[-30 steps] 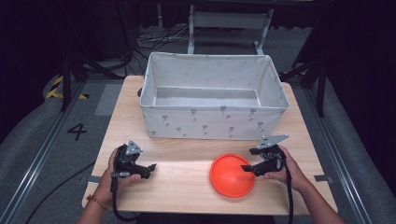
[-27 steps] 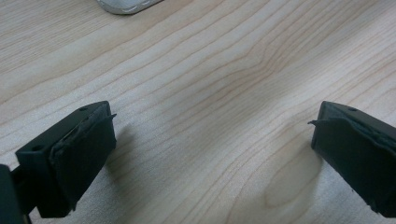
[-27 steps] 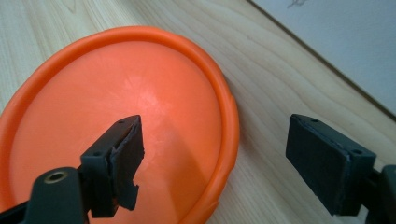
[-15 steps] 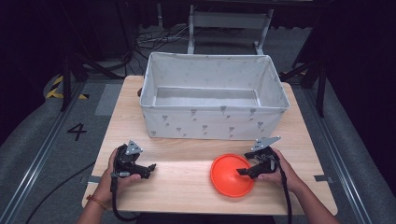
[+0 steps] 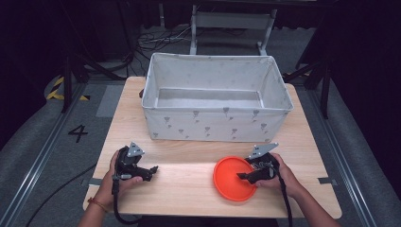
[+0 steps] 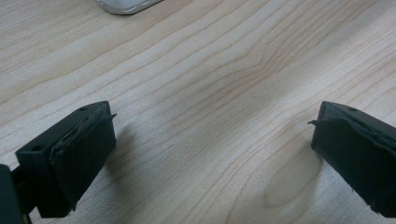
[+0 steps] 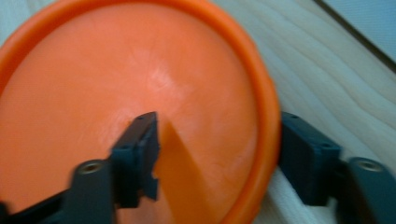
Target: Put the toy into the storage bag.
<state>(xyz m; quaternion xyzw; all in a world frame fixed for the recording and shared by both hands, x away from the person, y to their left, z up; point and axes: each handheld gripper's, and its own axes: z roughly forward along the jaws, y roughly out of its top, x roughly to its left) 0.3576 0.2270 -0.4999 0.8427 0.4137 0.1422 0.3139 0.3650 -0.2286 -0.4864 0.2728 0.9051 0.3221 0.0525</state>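
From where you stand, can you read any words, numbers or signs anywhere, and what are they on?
"4": a black numeral on the grey floor left of the wooden table.
The small grey motifs on the fabric bin are a printed pattern, not lettering.
The orange plate and the right tool over its rim carry no readable text.

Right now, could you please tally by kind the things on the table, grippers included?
Orange plate: 1
Grey fabric bin: 1
Grippers: 2, the left gripper and the right gripper
Total: 4
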